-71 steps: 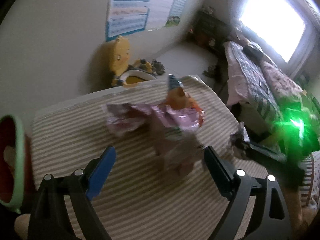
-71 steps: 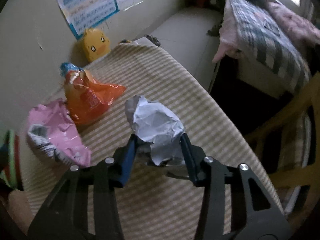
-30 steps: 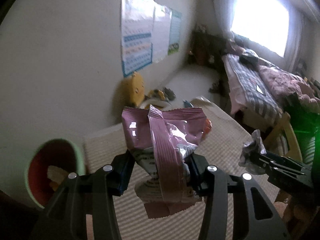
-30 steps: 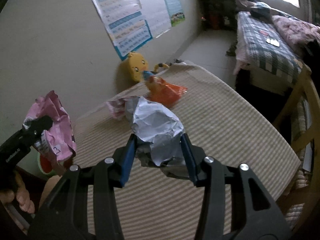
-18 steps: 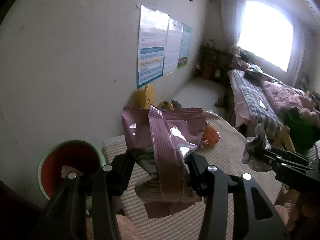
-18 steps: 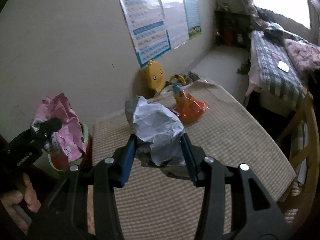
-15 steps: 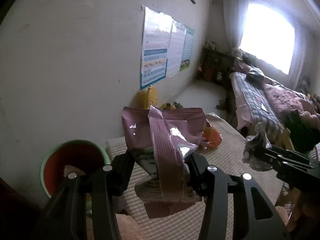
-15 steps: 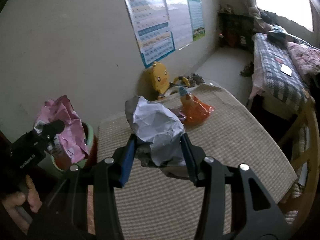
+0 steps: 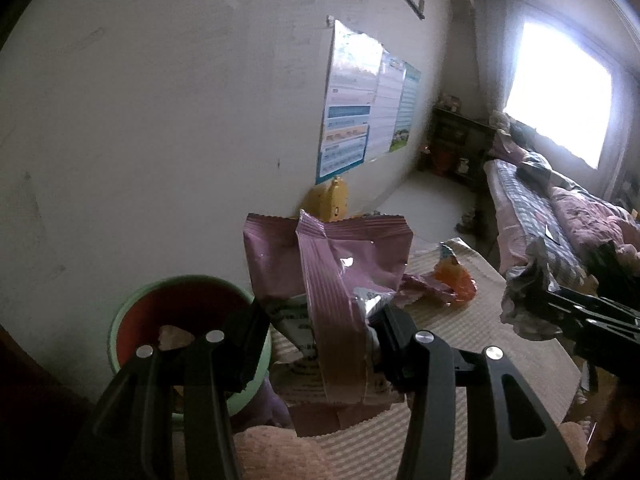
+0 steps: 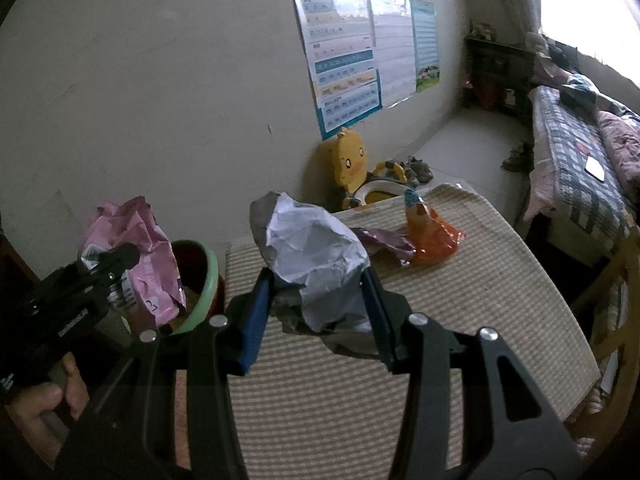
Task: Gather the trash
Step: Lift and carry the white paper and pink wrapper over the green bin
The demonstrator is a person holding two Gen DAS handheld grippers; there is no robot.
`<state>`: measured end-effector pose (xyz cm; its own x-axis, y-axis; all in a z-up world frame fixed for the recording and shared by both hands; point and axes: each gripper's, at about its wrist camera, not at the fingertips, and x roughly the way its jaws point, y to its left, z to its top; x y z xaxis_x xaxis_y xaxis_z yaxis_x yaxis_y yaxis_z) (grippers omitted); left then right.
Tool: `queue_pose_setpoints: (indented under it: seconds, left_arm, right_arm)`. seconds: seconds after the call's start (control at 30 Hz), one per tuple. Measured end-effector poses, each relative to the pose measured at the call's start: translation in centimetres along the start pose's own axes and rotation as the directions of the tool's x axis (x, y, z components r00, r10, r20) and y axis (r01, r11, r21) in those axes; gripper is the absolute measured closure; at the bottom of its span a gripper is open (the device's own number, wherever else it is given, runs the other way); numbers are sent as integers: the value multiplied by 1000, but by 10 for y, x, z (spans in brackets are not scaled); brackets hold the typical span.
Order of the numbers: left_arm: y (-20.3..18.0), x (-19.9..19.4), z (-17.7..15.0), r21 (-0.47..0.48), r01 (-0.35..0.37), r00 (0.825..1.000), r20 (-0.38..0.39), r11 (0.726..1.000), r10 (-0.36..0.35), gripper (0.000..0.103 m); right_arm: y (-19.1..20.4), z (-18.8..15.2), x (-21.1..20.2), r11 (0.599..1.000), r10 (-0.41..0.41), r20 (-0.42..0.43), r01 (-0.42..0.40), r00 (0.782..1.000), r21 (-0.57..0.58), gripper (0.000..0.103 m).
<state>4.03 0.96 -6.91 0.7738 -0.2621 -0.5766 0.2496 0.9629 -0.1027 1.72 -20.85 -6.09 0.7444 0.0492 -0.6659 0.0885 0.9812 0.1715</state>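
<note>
My left gripper [image 9: 320,320] is shut on a pink snack wrapper [image 9: 332,272], held up in the air. A green-rimmed bin with a red inside [image 9: 184,308] stands just left of and below it. My right gripper [image 10: 316,300] is shut on a crumpled grey-white ball of paper [image 10: 316,260] above the striped table [image 10: 460,320]. From the right wrist view the pink wrapper [image 10: 136,256] hangs in front of the bin [image 10: 204,280], at its near rim. An orange snack bag [image 10: 432,236] and a purple wrapper [image 10: 384,244] lie at the table's far end.
A yellow duck-shaped potty seat [image 10: 352,164] stands by the wall behind the table. Posters [image 10: 360,48] hang on the wall. A bed [image 10: 580,152] lies to the right, with a wooden chair [image 10: 616,300] at the table's right edge. A hand [image 10: 44,396] grips the left tool's handle.
Both grippers have drawn back from the table's far end and swung left toward the bin, still holding their trash. The bin now shows larger and closer beside the pink wrapper.
</note>
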Motion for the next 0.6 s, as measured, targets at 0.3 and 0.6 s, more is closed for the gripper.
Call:
queue_pose_setpoints:
  seconds: [0.3, 0.6]
  left_arm:
    - [18, 4, -4, -36, -31, 999, -14, 999, 30, 57]
    - [40, 10, -6, -63, -75, 997, -25, 995, 74, 57]
  right_arm:
    - [20, 2, 10, 999, 18, -19, -18, 1000, -29, 58]
    - [41, 5, 24, 997, 49, -40, -51, 998, -52, 58]
